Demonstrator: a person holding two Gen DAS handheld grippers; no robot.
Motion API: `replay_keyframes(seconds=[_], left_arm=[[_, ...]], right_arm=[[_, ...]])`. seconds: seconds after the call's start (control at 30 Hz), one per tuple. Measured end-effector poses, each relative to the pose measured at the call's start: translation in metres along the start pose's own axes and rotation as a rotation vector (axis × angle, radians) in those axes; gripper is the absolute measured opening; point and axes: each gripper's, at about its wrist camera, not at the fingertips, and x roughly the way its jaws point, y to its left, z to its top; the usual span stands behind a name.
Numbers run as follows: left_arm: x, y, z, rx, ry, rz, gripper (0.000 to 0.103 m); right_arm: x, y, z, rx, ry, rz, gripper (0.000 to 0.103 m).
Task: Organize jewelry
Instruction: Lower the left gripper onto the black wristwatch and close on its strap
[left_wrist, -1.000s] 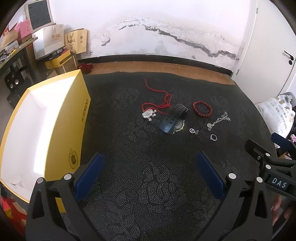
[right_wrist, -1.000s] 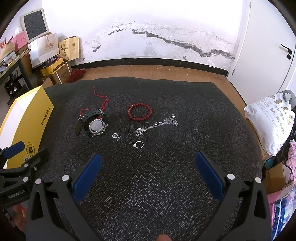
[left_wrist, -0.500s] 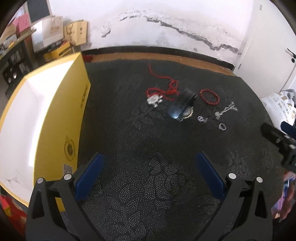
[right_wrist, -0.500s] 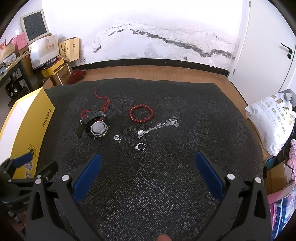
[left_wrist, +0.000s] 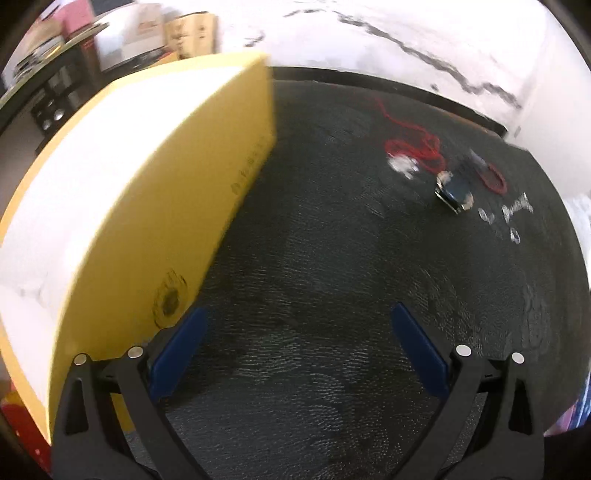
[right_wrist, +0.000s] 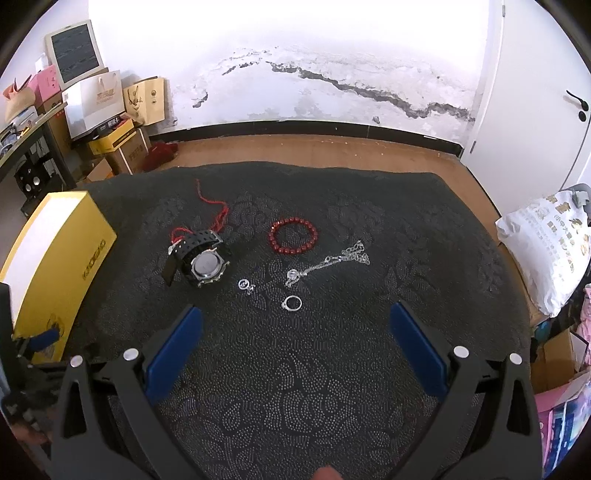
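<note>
While my left tongs (left_wrist: 295, 354) gape empty beside the open yellow cardboard box (left_wrist: 122, 206), my right tongs (right_wrist: 295, 343) gape empty near the silver ring (right_wrist: 291, 303), black wristwatch (right_wrist: 201, 258), red bead bracelet (right_wrist: 293, 236) on the dark patterned mat (right_wrist: 332, 369).

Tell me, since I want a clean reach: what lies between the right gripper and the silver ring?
Only bare dark patterned cloth. In the right wrist view, nothing sits between the open right gripper and the silver ring.

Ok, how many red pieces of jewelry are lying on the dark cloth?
2: a red bead bracelet right of the watch, and a red cord necklace behind the watch, partly hidden by it.
</note>
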Motion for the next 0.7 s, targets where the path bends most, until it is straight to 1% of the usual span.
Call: replay_keyframes(seconds=[0.03, 0.13, 0.2, 0.27, 0.33, 0.4, 0.47, 0.53, 0.63, 0.7], left_arm=[[-0.005, 0.000, 0.001, -0.010, -0.012, -0.013, 0.098], [-0.021, -0.024, 0.009, 0.052, -0.072, -0.043, 0.098], [-0.028, -0.056, 0.020, 0.152, -0.120, -0.050, 0.098], [-0.029, -0.083, 0.033, 0.218, -0.151, -0.081, 0.098], [-0.022, -0.105, 0.047, 0.244, -0.148, -0.120, 0.098], [-0.010, -0.123, 0.060, 0.250, -0.122, -0.144, 0.098], [0.000, -0.132, 0.066, 0.244, -0.095, -0.150, 0.098], [0.008, -0.138, 0.071, 0.229, -0.076, -0.175, 0.098], [0.022, -0.150, 0.074, 0.248, -0.065, -0.180, 0.098], [0.032, -0.159, 0.076, 0.274, -0.069, -0.165, 0.098]], right_arm=[[0.000, -0.001, 0.001, 0.004, -0.001, -0.001, 0.098], [-0.001, -0.003, 0.002, 0.007, -0.002, 0.006, 0.098], [0.001, -0.004, 0.001, 0.000, -0.004, -0.009, 0.098], [0.002, -0.011, 0.002, 0.018, -0.002, -0.003, 0.098], [0.003, -0.017, 0.003, 0.029, -0.003, 0.004, 0.098], [0.002, -0.024, 0.005, 0.035, -0.011, -0.005, 0.098], [0.004, -0.029, 0.005, 0.042, -0.012, -0.010, 0.098], [0.006, -0.034, 0.007, 0.055, -0.009, -0.011, 0.098], [0.014, -0.040, 0.009, 0.069, 0.008, -0.009, 0.098], [0.018, -0.042, 0.011, 0.077, 0.016, -0.006, 0.098]])
